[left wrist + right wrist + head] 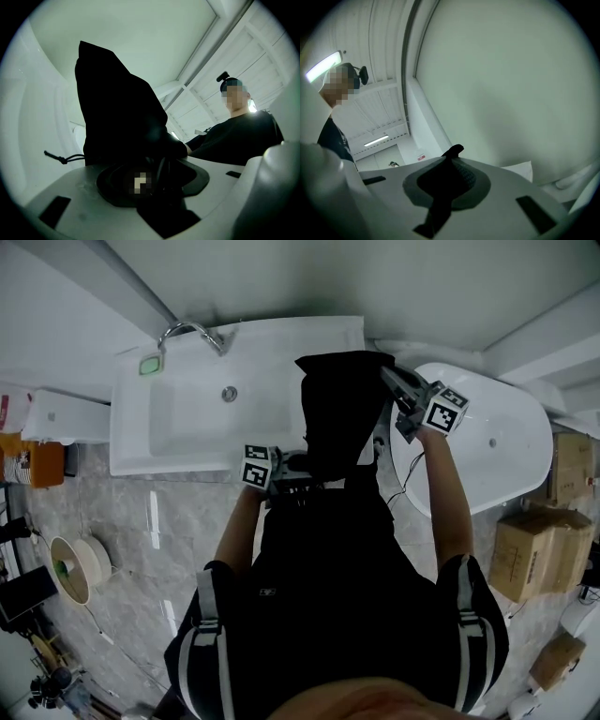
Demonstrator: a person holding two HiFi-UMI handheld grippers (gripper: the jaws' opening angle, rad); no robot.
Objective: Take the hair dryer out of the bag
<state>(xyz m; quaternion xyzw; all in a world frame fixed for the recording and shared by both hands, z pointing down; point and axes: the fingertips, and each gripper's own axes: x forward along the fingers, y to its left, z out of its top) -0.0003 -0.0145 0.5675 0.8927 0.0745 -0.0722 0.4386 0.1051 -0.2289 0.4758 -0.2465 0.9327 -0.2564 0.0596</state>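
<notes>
A black fabric bag [337,409] hangs upright in front of the person, above the gap between the basin and the tub. My left gripper [295,465] is at the bag's lower left and is shut on its bulky bottom part. In the left gripper view the bag [117,112] rises from between the jaws, and a knotted drawstring [61,157] sticks out to the left. My right gripper [386,374] pinches the bag's upper right edge. In the right gripper view only a small black tip of fabric [454,151] shows above the shut jaws. The hair dryer is not visible.
A white basin [187,442] with a chrome tap [192,331] lies to the left below the bag. A white tub [511,442] is on the right. Cardboard boxes [534,554] stand at the far right. A thin cord [405,486] dangles beside the right forearm.
</notes>
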